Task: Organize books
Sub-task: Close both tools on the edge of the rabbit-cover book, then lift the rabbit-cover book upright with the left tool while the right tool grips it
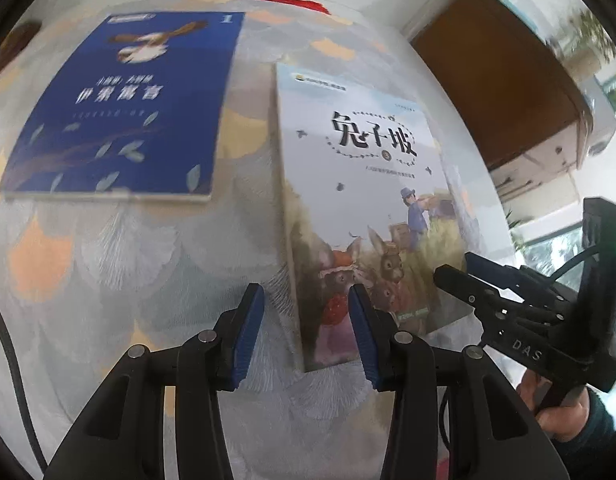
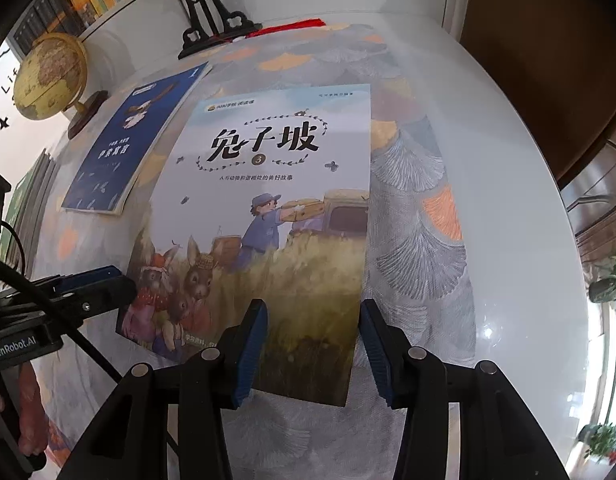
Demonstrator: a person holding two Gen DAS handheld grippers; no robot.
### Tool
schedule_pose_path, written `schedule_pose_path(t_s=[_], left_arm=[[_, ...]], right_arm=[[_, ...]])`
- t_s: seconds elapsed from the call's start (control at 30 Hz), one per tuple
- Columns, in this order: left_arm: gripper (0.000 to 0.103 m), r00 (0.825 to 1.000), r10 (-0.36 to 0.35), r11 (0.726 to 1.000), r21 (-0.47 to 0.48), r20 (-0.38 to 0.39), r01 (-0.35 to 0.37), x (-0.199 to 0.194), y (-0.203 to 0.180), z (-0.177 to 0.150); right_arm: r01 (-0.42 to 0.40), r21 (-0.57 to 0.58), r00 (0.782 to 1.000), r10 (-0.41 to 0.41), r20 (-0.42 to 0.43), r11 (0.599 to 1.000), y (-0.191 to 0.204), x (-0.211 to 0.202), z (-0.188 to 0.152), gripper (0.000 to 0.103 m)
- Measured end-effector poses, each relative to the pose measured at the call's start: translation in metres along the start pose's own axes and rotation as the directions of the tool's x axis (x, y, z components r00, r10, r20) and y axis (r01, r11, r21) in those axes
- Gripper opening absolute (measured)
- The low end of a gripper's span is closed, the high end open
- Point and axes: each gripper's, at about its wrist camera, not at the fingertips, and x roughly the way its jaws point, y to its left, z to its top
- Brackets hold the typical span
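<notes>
Pale rabbit-cover book (image 2: 267, 216) lies flat (numbered three).

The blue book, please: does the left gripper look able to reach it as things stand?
Probably yes. The blue book lies flat and uncovered, apart from the rabbit book. Bare cloth lies between it and the left gripper, whose jaws are open and empty.

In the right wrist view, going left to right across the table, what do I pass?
Globe → blue book → rabbit book, lying flat between the right gripper's open jaws → bare patterned tablecloth → white table rim.
</notes>
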Motion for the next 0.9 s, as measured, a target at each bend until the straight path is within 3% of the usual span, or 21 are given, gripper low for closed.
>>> schedule_pose_path(t_s=[0.13, 0.2, 0.27, 0.33, 0.4, 0.47, 0.6, 0.73, 0.83, 0.9], left_arm=[[0.043, 0.999, -0.011, 1.0, 0.013, 0.037, 0.01, 0.005, -0.004, 0.006], [0.043, 0.994, -0.097, 0.993, -0.062, 0.044, 0.1, 0.001, 0.012, 0.009], [0.043, 0.973, -0.217, 0.967, -0.12, 0.074, 0.224, -0.009, 0.021, 0.011], [0.043, 0.941, -0.321, 0.936, -0.113, 0.11, 0.332, -0.027, 0.018, 0.014], [0.043, 0.916, -0.383, 0.915, -0.085, 0.119, 0.394, -0.04, 0.01, 0.017], [0.043, 0.915, -0.384, 0.919, -0.049, 0.124, 0.392, -0.043, -0.001, 0.022], [0.043, 0.951, -0.299, 0.951, -0.049, 0.078, 0.304, -0.015, -0.006, 0.033], [0.042, 0.959, -0.284, 0.956, -0.077, 0.019, 0.285, 0.024, -0.005, 0.035], [0.04, 0.953, -0.302, 0.948, -0.104, 0.011, 0.301, 0.038, -0.008, 0.035], [0.035, 0.929, -0.371, 0.919, -0.142, 0.006, 0.368, 0.038, -0.007, 0.041]], right_arm=[[-0.048, 0.056, 0.999, 0.047, 0.014, 0.997, 0.001, -0.001, -0.004, 0.052], [-0.045, 0.058, 0.999, 0.044, 0.015, 0.997, 0.002, -0.001, -0.005, 0.052], [-0.058, 0.068, 0.998, 0.056, 0.022, 0.996, 0.0, -0.002, -0.007, 0.052], [-0.082, 0.083, 0.996, 0.08, 0.031, 0.993, -0.004, -0.001, -0.007, 0.052], [-0.113, 0.098, 0.993, 0.11, 0.037, 0.989, -0.007, -0.001, -0.008, 0.059], [-0.134, 0.102, 0.991, 0.131, 0.038, 0.986, -0.006, 0.0, -0.007, 0.065], [-0.107, 0.055, 0.994, 0.106, 0.034, 0.993, 0.004, 0.001, -0.007, 0.07], [-0.118, 0.041, 0.993, 0.117, 0.034, 0.992, 0.003, 0.002, -0.007, 0.07], [-0.164, 0.069, 0.986, 0.162, 0.026, 0.984, -0.004, 0.001, -0.004, 0.07], [-0.194, 0.083, 0.981, 0.194, 0.012, 0.977, -0.008, 0.001, -0.002, 0.07]])
